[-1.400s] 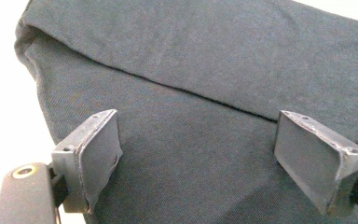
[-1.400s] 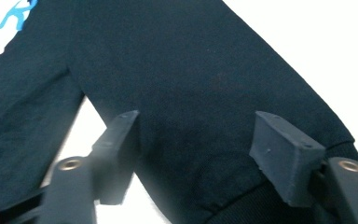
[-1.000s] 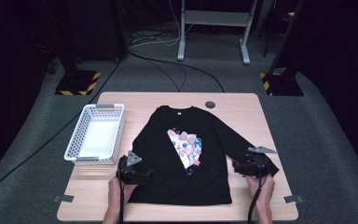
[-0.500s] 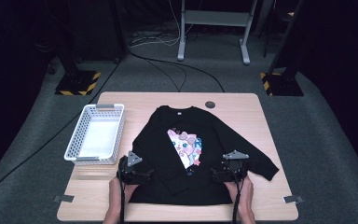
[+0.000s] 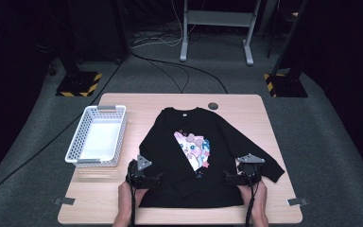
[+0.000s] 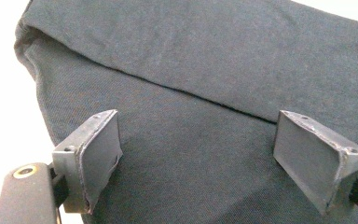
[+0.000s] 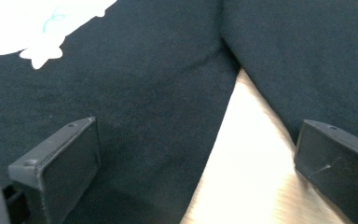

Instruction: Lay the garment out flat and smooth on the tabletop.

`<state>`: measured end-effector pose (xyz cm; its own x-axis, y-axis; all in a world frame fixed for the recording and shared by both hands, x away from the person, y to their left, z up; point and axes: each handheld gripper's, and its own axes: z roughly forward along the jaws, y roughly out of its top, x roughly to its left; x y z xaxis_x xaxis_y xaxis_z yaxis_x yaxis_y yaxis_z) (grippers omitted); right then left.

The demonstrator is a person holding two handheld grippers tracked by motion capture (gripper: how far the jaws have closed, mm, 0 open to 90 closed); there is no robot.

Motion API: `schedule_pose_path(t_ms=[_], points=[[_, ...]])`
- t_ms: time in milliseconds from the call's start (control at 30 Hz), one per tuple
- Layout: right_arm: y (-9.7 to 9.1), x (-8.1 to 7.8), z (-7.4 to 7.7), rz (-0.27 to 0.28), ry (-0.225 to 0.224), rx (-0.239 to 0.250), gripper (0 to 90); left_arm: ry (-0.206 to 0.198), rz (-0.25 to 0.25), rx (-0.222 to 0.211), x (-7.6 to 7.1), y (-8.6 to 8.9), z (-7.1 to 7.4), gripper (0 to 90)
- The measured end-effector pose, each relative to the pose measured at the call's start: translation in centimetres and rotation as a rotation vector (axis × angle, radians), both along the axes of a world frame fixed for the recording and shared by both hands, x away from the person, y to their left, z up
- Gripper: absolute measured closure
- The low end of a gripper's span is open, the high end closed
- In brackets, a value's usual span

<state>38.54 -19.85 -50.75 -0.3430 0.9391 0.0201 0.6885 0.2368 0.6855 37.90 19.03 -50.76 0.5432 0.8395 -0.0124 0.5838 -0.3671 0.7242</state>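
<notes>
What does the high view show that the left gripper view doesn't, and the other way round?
The high view alone takes in the white basket, the shirt's cartoon print, the outstretched sleeve and the right gripper. The left gripper view alone gives the close detail: a folded fabric edge crossing between its own wide-apart jaws. Both show the black shirt and the left gripper.

Ahead of my right tool (image 5: 240,178), bare table (image 5: 246,106) shows between the shirt (image 5: 189,156) body and its sleeve. Left of my left tool (image 5: 144,179) stands the white basket (image 5: 82,142), near its side; beyond the shirt lies open wood.
</notes>
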Motion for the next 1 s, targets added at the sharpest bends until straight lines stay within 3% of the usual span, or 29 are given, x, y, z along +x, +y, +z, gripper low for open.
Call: schedule_pose_path(t_ms=[767, 1000], points=[[-1.6, -0.2, -0.1, -0.018, -0.011, 0.0, 0.5, -0.003, 0.015, 0.005, -0.2, -1.6, 0.0, 14.5], [-1.9, -0.2, -0.1, -0.024, -0.016, 0.002, 0.3, -0.002, 0.019, -0.009, -0.1, -1.3, 0.3, 12.7]])
